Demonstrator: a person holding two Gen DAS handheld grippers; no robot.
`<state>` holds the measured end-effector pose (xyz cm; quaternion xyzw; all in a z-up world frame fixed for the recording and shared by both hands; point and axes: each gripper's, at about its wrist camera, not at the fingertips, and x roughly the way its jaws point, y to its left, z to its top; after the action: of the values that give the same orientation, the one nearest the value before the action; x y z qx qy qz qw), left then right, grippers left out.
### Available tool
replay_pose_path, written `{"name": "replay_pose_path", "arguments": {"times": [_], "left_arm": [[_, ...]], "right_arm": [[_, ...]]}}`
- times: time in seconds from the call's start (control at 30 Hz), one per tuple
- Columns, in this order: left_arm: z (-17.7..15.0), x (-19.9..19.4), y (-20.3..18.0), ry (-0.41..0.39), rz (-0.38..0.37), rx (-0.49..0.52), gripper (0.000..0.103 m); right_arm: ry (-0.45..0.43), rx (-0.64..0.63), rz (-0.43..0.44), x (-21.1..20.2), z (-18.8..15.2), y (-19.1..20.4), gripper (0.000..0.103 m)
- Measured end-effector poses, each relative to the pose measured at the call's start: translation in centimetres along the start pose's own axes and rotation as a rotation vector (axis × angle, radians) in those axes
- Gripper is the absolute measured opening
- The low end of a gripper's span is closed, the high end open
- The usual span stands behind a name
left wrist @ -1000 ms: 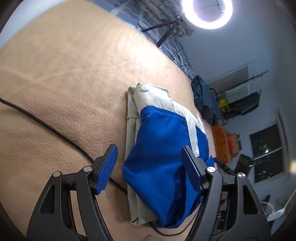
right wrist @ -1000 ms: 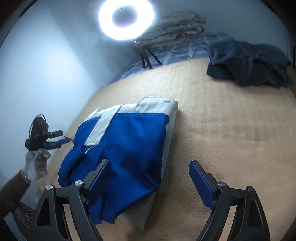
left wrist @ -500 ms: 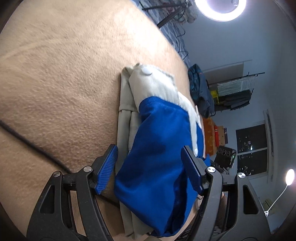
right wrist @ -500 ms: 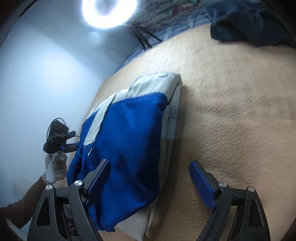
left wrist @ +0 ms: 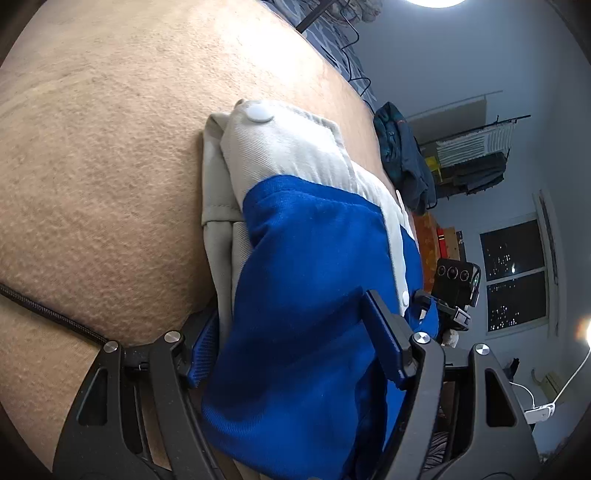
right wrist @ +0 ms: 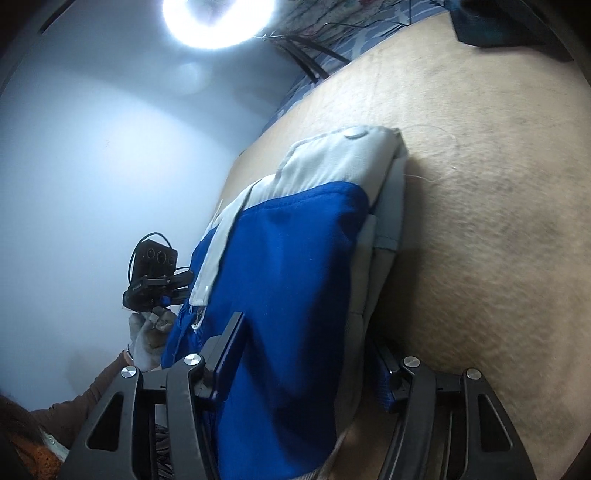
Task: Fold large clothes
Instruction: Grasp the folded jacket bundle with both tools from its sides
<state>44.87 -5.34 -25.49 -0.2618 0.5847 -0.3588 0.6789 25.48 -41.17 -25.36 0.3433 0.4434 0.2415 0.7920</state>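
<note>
A folded blue and grey garment lies on the tan blanket; it also shows in the right wrist view. My left gripper is open and straddles the near end of the folded bundle, one finger under its left edge, the other on top of the blue cloth. My right gripper is open and straddles the same bundle from its other side, its left finger on the blue cloth, its right finger low beside the grey edge. The left gripper also shows in the right wrist view, held in a gloved hand.
A black cable runs across the blanket at the left. A dark blue pile of clothes lies at the far edge of the bed. A ring light on a stand shines beyond the bed.
Both grippers have moved forward and down onto the folded garment; its near end now sits between the open fingers of each. The garment itself has stayed folded in place.
</note>
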Motion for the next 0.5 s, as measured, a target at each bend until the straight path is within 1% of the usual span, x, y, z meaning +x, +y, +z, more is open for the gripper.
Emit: {"name": "replay_pose_path", "arguments": {"times": [0.07, 0.1, 0.13, 0.2, 0.23, 0.33, 0.4, 0.47, 0.5], "left_arm": [[0.1, 0.4, -0.5, -0.009, 0.013, 0.005, 0.072], [0.1, 0.6, -0.8, -0.011, 0.026, 0.015, 0.069], [-0.1, 0.8, -1.3, -0.012, 0.053, 0.032, 0.062], [-0.2, 0.9, -1.8, -0.019, 0.085, 0.053, 0.056], [-0.2, 0.8, -2.2, -0.024, 0.095, 0.064, 0.053], [-0.4, 0.7, -2.9, -0.034, 0.126, 0.109, 0.051], [-0.5, 0.8, -2.9, -0.038, 0.129, 0.113, 0.051], [-0.4, 1.0, -2.5, -0.037, 0.120, 0.098, 0.053], [-0.4, 0.9, -2.4, -0.033, 0.120, 0.098, 0.056]], "right_arm": [[-0.003, 0.001, 0.006, 0.2, 0.1, 0.0, 0.063], [-0.006, -0.001, 0.004, 0.4, 0.1, 0.2, 0.061], [-0.006, -0.007, -0.005, 0.5, 0.1, 0.5, 0.055], [-0.002, -0.027, -0.038, 0.8, -0.1, 1.0, 0.046], [-0.001, -0.041, -0.059, 0.9, 0.0, 1.4, 0.044], [-0.001, -0.085, -0.104, 0.9, 0.1, 2.3, 0.040], [-0.002, -0.105, -0.127, 1.0, 0.0, 2.8, 0.040], [0.001, -0.093, -0.137, 1.2, 0.0, 2.8, 0.041], [0.001, -0.083, -0.134, 1.2, 0.0, 2.6, 0.043]]}}
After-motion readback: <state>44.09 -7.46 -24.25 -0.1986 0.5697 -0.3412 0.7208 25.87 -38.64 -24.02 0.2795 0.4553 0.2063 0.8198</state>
